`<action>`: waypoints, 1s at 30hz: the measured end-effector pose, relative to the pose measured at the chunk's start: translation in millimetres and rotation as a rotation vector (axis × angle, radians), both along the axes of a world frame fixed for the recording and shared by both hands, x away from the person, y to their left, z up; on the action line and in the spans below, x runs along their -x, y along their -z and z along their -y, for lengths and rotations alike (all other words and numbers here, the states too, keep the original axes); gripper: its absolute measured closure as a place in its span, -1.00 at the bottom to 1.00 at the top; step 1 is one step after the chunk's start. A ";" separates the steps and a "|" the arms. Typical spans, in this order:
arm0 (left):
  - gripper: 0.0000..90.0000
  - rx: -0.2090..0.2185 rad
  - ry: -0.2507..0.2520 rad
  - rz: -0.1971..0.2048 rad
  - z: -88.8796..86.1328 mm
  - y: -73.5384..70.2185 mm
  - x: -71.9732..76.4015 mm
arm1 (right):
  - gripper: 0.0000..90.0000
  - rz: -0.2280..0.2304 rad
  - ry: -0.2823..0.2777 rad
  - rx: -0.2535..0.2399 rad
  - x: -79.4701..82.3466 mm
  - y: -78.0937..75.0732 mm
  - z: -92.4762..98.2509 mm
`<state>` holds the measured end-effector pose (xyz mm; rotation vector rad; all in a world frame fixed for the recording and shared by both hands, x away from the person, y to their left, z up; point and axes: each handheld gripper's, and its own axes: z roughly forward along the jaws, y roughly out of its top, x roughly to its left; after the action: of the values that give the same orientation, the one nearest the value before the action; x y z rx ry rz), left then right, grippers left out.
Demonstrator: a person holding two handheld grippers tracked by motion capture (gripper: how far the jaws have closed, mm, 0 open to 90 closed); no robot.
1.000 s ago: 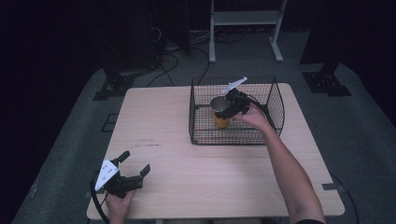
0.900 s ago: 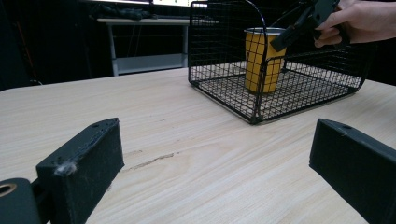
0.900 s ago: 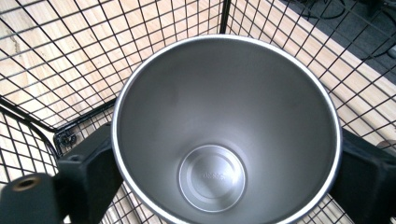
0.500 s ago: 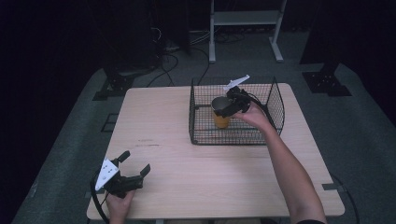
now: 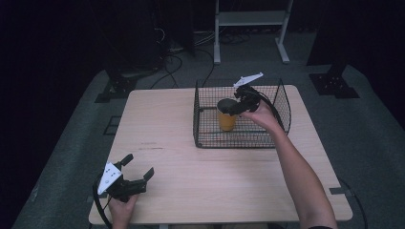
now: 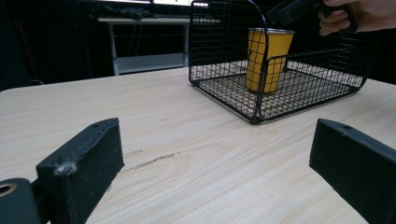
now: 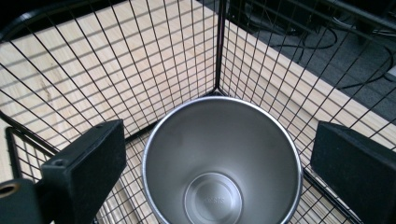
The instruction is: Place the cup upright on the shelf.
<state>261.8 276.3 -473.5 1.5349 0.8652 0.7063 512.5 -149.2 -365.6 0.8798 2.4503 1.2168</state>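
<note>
Wooden bench, bare at 6 o'clock. Black wire basket toward 1 o'clock, holding upright yellow cup with steel inside. Right tool above cup rim, jaws wide apart, gripping nothing. Left tool at 7 o'clock, spread wide, empty.

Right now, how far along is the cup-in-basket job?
Done: the yellow cup stands upright inside the wire basket. In hand: the right gripper hovers over its rim, jaws open on either side, not gripping. The left gripper rests open near the table's front corner.
</note>
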 end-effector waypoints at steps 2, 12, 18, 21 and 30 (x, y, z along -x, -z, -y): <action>-0.95 -0.001 0.000 -0.001 0.1 0.0 -0.1 | -0.93 -0.001 0.001 -0.001 0.5 -0.6 0.5; -0.95 0.005 0.006 0.002 0.1 0.2 0.6 | -0.92 -0.012 0.006 0.000 8.7 -9.5 5.2; -0.95 0.003 0.005 0.002 0.3 0.3 1.0 | -0.89 -0.003 -0.006 -0.009 17.1 -13.5 7.4; -0.95 0.000 0.003 0.000 0.6 0.3 1.0 | -0.89 -0.009 -0.007 -0.006 20.4 -13.1 10.2; -0.95 0.001 0.001 0.002 0.3 0.3 0.9 | -0.89 -0.014 -0.013 -0.022 29.9 -16.3 18.7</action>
<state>260.9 276.0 -473.9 1.5339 0.8631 0.7064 482.6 -167.9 -349.2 0.8823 2.4619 1.2486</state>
